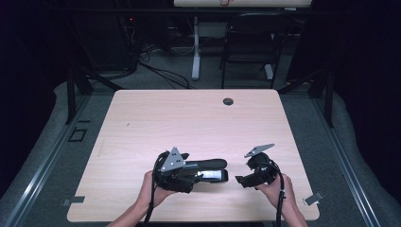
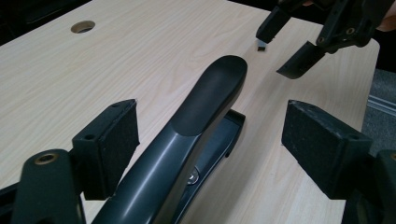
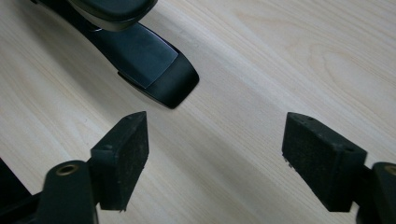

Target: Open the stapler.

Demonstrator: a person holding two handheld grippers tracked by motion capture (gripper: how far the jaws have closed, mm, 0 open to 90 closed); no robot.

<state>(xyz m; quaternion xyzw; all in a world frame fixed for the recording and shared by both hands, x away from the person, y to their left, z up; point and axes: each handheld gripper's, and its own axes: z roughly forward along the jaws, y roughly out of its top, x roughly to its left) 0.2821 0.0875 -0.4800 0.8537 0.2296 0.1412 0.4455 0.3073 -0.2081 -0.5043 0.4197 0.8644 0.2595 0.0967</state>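
The high view looks down and forward from above the near edge of the table (image 1: 142,118). Each gripper view sits low and close to the wood, looking out between two black jaws. All three views share the black stapler (image 1: 208,169).

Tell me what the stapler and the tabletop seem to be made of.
Stapler: probably moulded plastic on top, matte black handle with a smoother dark-grey body; its base has a glossy sheen, perhaps painted metal. Table: pale wood-grain surface, likely laminate, since it looks flat and even.
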